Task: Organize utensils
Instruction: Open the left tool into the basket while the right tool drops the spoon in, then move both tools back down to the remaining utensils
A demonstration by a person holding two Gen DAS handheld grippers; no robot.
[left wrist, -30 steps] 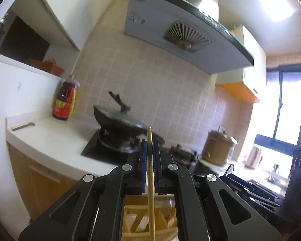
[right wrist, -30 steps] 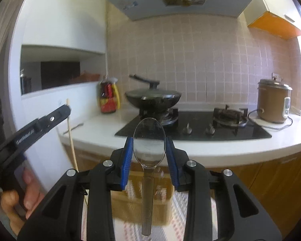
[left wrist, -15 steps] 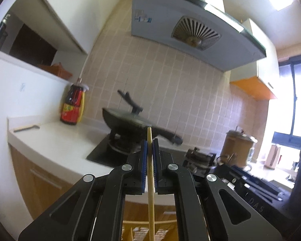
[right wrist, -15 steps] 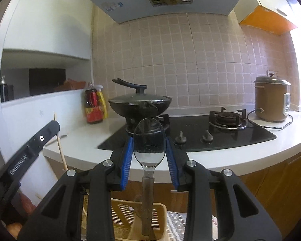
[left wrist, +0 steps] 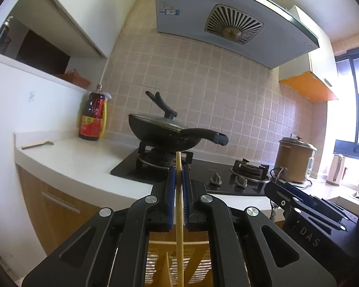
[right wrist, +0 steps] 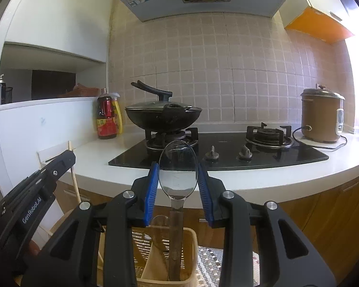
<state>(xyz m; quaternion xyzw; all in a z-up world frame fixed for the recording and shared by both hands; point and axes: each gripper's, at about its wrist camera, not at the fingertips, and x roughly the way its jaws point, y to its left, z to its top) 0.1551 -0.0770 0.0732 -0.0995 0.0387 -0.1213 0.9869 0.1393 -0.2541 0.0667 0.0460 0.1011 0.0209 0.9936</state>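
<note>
While my left fingers [left wrist: 177, 179] clamp a thin wooden chopstick [left wrist: 179, 205] and my right fingers [right wrist: 178, 179] pinch a clear plastic spoon [right wrist: 178, 174] upright above the tan slotted basket [right wrist: 191, 239] — either could catch its rim and slip.

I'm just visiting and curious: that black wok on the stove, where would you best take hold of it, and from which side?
Probably by the long black handle of the wok, not the lidded bowl. In the left wrist view the handle juts out sideways toward the right, clear of the burner, so I would come in from that free end with the fingers across it. Whether the wok is heavy cannot be told.
</note>
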